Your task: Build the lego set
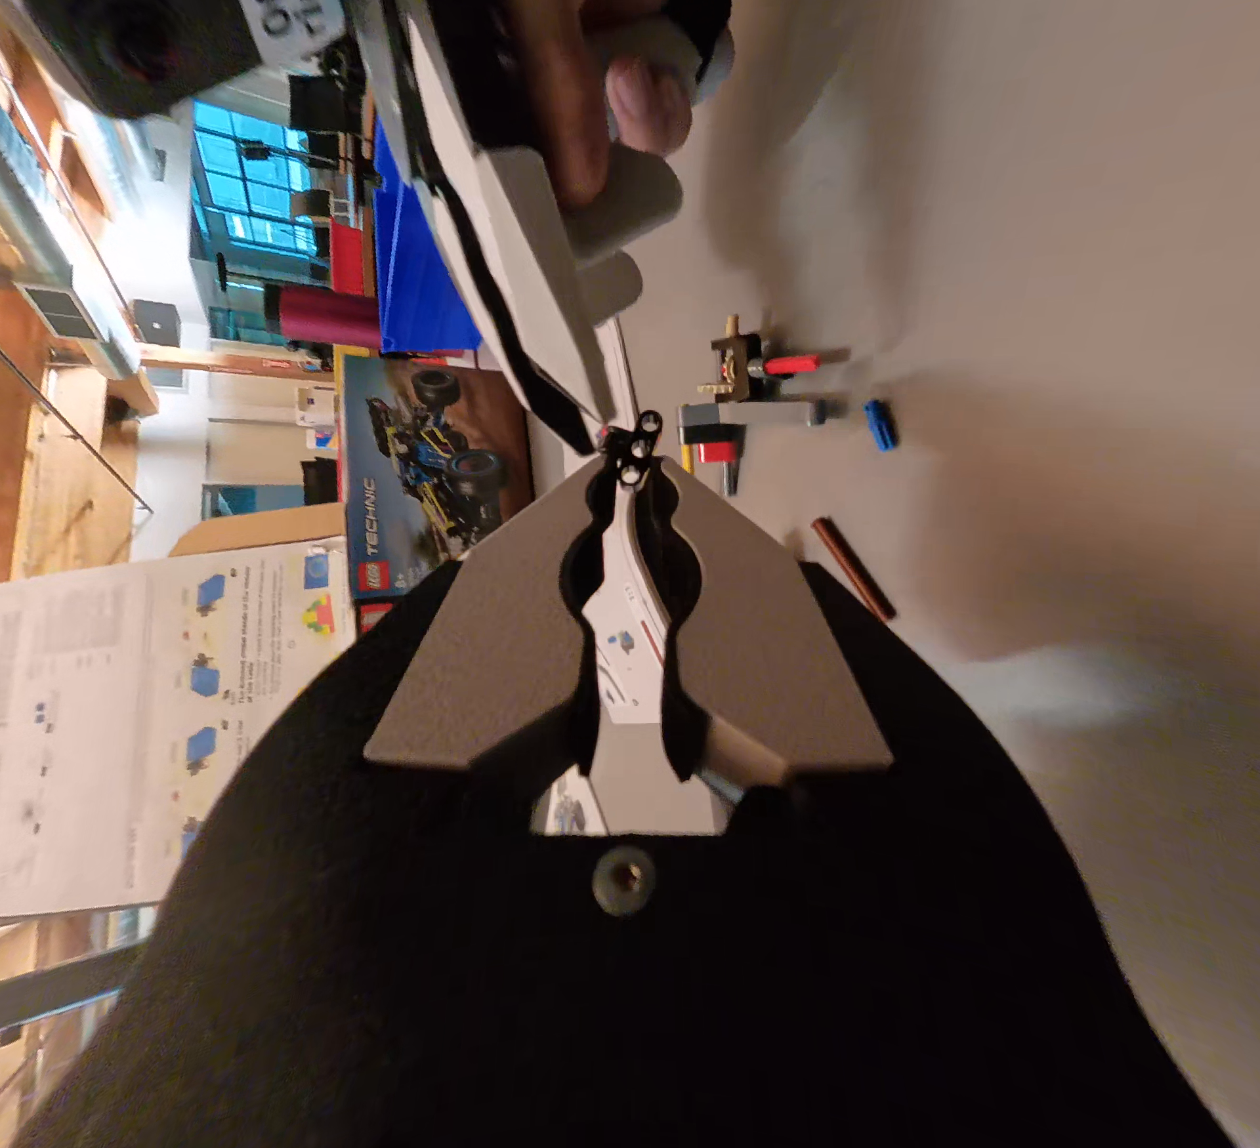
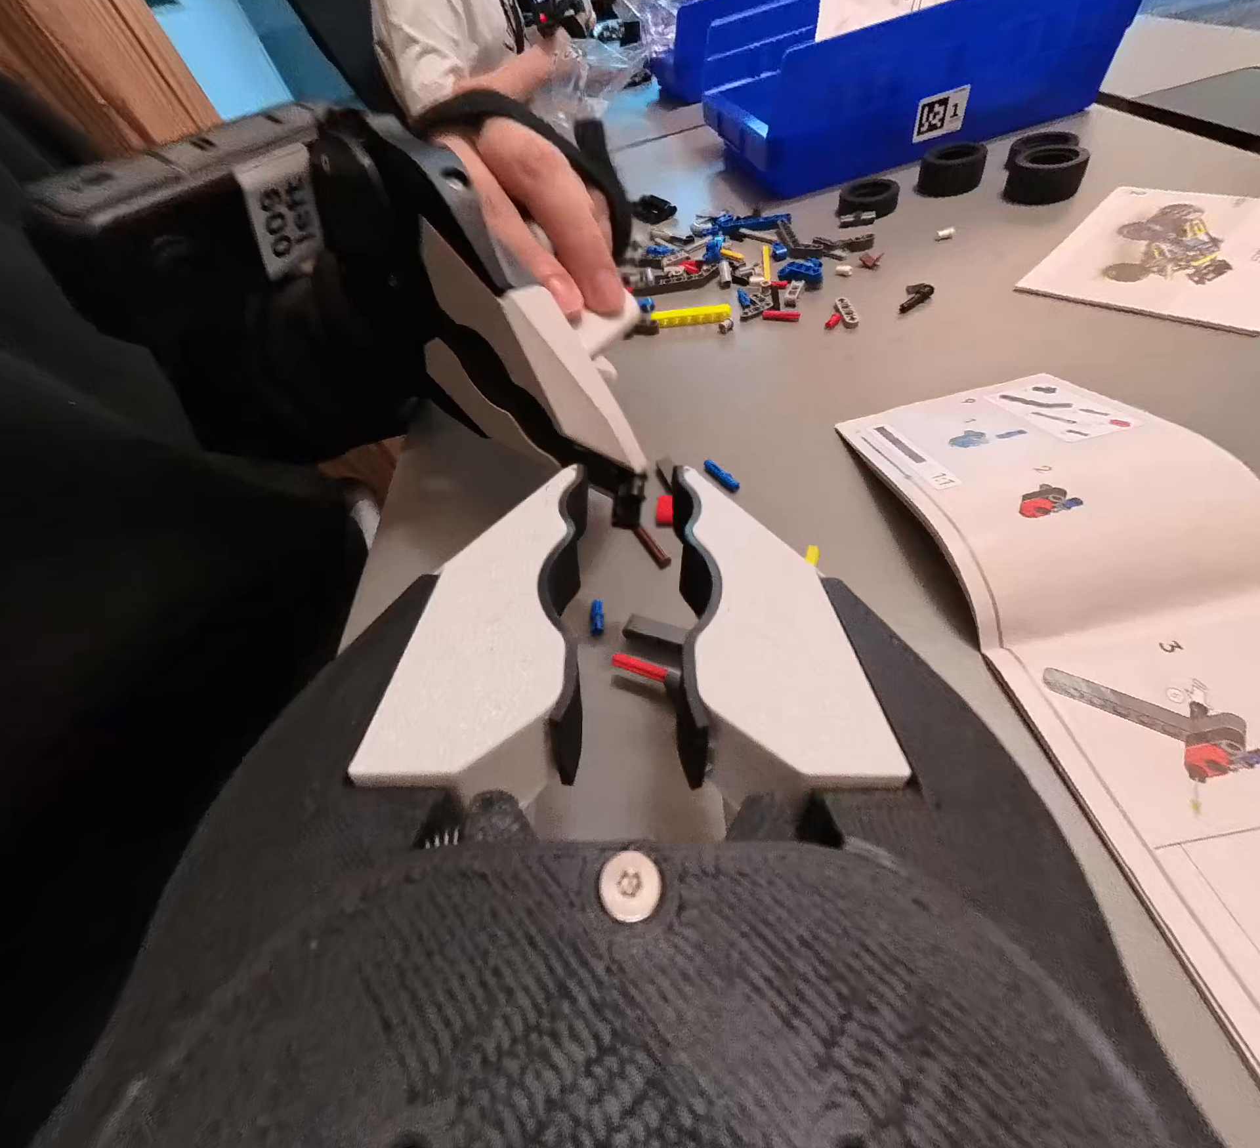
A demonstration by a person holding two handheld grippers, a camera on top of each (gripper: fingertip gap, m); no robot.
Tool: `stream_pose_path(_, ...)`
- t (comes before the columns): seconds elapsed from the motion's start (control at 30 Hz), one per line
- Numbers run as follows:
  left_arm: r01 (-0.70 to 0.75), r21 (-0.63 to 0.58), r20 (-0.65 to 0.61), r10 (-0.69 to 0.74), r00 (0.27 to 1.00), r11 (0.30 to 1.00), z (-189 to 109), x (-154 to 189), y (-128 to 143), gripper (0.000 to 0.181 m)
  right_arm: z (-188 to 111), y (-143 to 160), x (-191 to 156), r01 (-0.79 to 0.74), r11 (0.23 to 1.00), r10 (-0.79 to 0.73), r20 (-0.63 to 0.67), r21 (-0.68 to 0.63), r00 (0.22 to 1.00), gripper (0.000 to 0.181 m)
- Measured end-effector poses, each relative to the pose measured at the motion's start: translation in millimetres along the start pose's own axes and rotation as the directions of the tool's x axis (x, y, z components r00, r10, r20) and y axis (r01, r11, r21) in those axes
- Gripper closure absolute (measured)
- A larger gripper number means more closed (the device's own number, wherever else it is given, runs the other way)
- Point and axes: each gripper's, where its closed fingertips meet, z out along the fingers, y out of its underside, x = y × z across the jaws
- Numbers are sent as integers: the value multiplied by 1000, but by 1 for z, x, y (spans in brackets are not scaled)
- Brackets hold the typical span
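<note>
- A grey desk (image 2: 784, 379) carries everything; behind it stand blue bins (image 2: 886, 66), and a seated person in a pale shirt (image 2: 436, 25) is at the far side.
- The left tool (image 1: 631, 468) has its tips nearly together, pinching a small black beam with round holes (image 1: 637, 451), held above the desk; the same piece shows as a black part (image 2: 631, 495) at that tool's tip in the right wrist view.
- The right tool (image 2: 627, 481) is parted with a clear gap and grips nothing; its tips stand either side of the held piece.
- Beneath that gap lie a brown axle (image 2: 654, 546), a blue pin (image 2: 596, 616), a dark grey beam (image 2: 654, 631) and a red axle (image 2: 637, 665), all loose and near one another.
- Farther out, a heap of mixed loose parts (image 2: 750, 270) spreads mid-desk, with bare desk between it and the tools.
- Black tyres (image 2: 954, 168) sit near the bins.
- An open instruction booklet (image 2: 1023, 536) lies right of the tools, its edge near the right tool; a second booklet (image 2: 1159, 256) lies beyond.
- The set's box (image 1: 436, 468) stands at the desk's edge in the left wrist view.
</note>
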Motion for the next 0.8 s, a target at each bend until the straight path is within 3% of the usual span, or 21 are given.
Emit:
stream_pose_path(0.07, -15, 15, 17, 15, 1000, 1000, -2, -4, -7, 174, 1, 5, -1, 1, 1000, -1, 6, -25, 1000, 158)
stream_pose_path(0.13, -34, 9, 17, 34, 999, 999, -3, -4, -10, 174, 2, 4, -7, 2, 1000, -1, 42, -14, 999, 175)
stream_pose_path(0.2, -50, -21, 25, 51, 998, 999, -4, -5, -9, 174, 3, 3, -7, 4, 1000, -4, 32, -16, 999, 175)
stream_pose_path(0.27, 47, -35, 62, -45, 997, 998, -3, -12, -5, 173, 1, -2, -2, 13, 1000, -13, 0, 8, 1000, 176)
stream_pose_path(0.33, 247, 43, 82, -250, 965, 968, -6, -21, -6, 172, -3, -10, -1, 26, 998, -25, -13, 52, 1000, 176)
stream_pose_path(0.4, 503, 161, 57, -517, 854, 849, -14, -33, -8, 169, -7, -24, -1, 55, 989, -51, -36, 138, 998, 176)
stream_pose_path(0.47, 756, 240, -98, -760, 643, 609, -21, -37, -13, 164, -11, -39, -9, 77, 969, -76, -15, 233, 997, 176)
stream_pose_path(0.53, 903, 272, -295, -864, 408, 334, -28, -41, -26, 158, -13, -52, -13, 83, 943, -83, -13, 324, 996, 176)
stream_pose_path(0.6, 939, 305, -391, -878, 276, 160, -37, -50, -32, 168, -12, -60, -21, 68, 919, -83, 20, 388, 996, 176)
stream_pose_path(0.67, 936, 340, -402, -886, 231, 90, -42, -57, -30, 171, -12, -66, -26, 45, 898, -73, 48, 437, 996, 176)
stream_pose_path(0.8, 939, 339, -426, -880, 210, 60, -45, -57, -33, 160, -5, -68, -35, 43, 893, -87, 78, 447, 993, 176)
